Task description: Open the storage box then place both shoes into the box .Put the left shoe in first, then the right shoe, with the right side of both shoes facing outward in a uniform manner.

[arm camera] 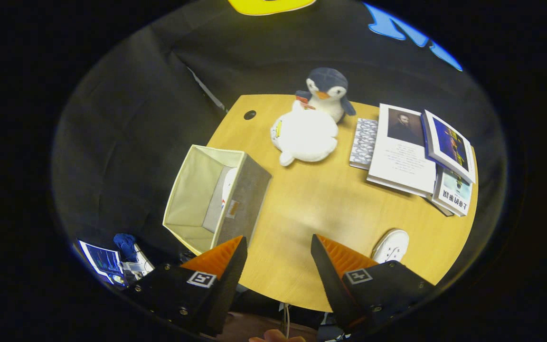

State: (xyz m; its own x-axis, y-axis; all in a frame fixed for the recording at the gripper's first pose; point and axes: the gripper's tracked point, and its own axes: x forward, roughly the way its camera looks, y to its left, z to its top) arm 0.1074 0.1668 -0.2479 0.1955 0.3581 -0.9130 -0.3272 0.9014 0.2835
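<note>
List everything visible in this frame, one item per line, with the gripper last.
Open fabric storage box: one, cream inside and grey outside, at the table's edge just ahead of the fingers.
White shoe in the box: one, partly hidden.
White shoe on the table: one, beside one finger.
Round wooden table: one, tan.
Penguin plush: one, dark blue and white, far side.
White plush: one, in front of the penguin.
Books: several, stacked loosely beyond the shoe.
Gripper: one, fingers apart, holding nothing.
</note>
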